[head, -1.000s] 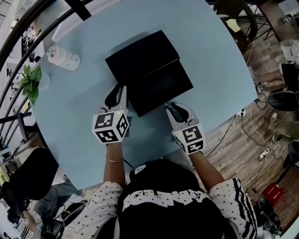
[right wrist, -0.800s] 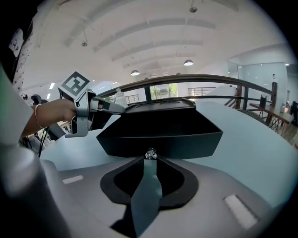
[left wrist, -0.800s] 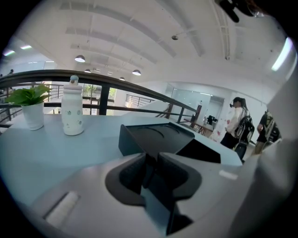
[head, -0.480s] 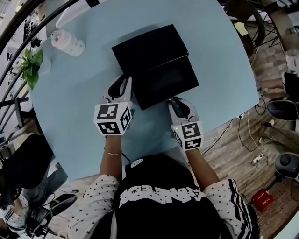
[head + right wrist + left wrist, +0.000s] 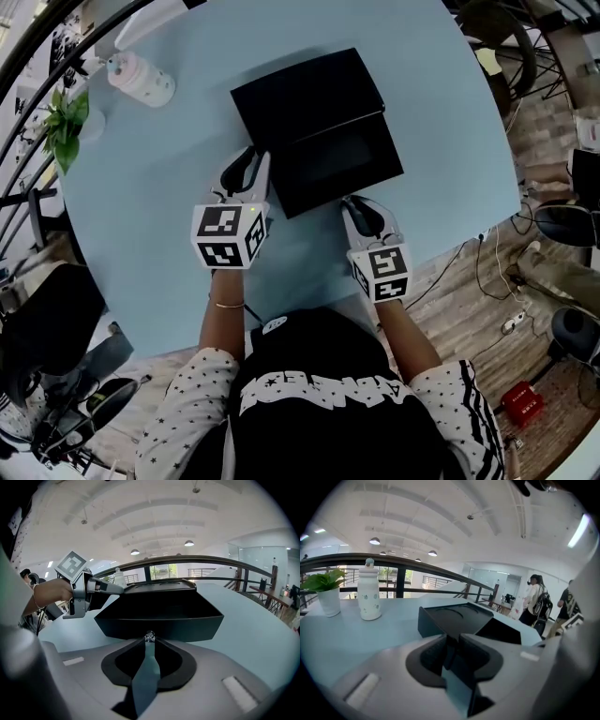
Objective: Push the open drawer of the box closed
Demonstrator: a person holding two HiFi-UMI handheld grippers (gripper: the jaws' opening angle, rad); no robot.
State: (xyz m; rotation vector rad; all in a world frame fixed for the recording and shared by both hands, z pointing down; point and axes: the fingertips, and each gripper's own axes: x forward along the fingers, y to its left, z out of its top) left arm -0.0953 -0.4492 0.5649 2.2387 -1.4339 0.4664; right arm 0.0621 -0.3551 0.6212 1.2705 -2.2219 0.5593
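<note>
A black box [image 5: 307, 97] lies on the pale blue table [image 5: 150, 216], its drawer [image 5: 342, 173] pulled out toward me and empty. My left gripper [image 5: 253, 159] is shut, with its tips at the box's near left corner, beside the drawer. The left gripper view shows the box [image 5: 450, 618] just past those tips. My right gripper [image 5: 354, 202] is shut too, its tips right at the drawer's front wall [image 5: 159, 625]. A small shiny knob [image 5: 149, 635] shows at those tips. In the right gripper view, the left gripper [image 5: 110, 588] touches the box's side.
A white bottle [image 5: 141, 80] and a potted plant [image 5: 67, 122] stand at the table's far left, near a dark railing [image 5: 37, 56]. The table's edge runs close behind the right gripper. Two people [image 5: 536, 604] stand far off in the left gripper view.
Both grippers have edged forward toward the box; the right one now reaches the drawer front. The drawer stands out about as far as before.
</note>
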